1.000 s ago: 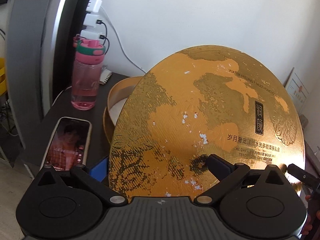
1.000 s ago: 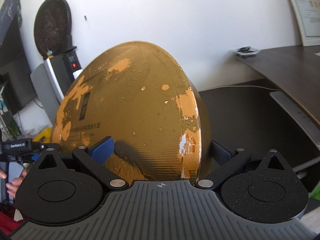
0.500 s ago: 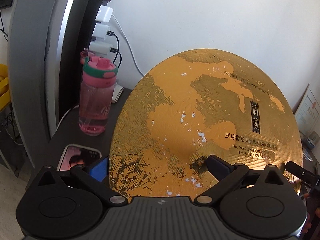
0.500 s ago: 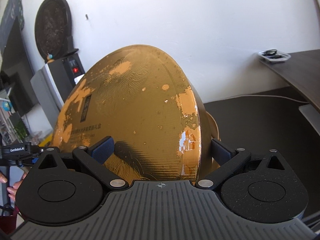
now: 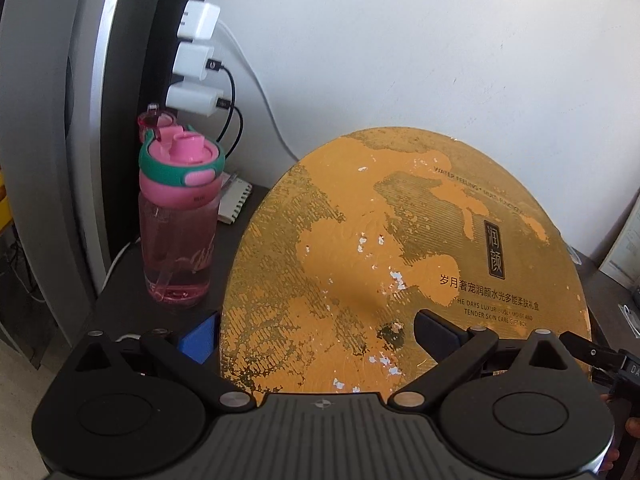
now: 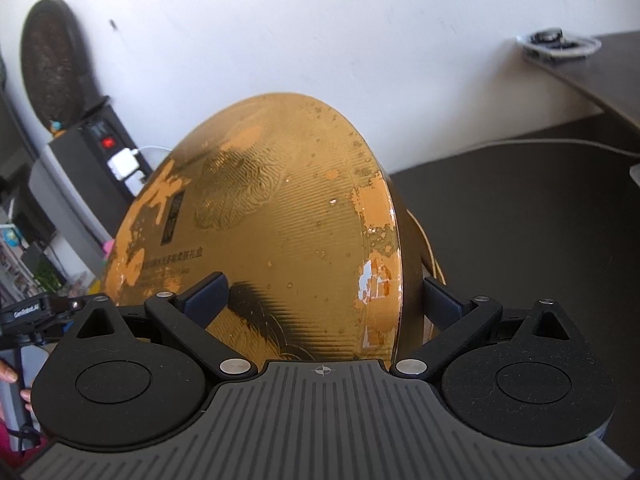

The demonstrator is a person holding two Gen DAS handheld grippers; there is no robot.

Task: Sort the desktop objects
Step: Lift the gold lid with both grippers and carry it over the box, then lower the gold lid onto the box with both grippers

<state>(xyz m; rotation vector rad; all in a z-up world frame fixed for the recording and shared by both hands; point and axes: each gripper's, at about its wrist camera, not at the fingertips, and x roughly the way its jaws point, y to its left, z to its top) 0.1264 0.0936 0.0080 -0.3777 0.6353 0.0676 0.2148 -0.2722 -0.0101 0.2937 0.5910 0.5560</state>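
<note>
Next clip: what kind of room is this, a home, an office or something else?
Most likely an office or study desk corner, though a home desk cannot be ruled out. A dark desk stands against a white wall, chargers fill a power strip, and a pink water bottle stands beside a spiral notebook.

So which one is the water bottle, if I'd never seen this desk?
Start at the tall grey and black tower with white chargers plugged in. Just in front, on the dark desk, stands a clear pink plastic bottle. Its pink cap with a green band sets it apart from the big round gold lid beside it.
</note>
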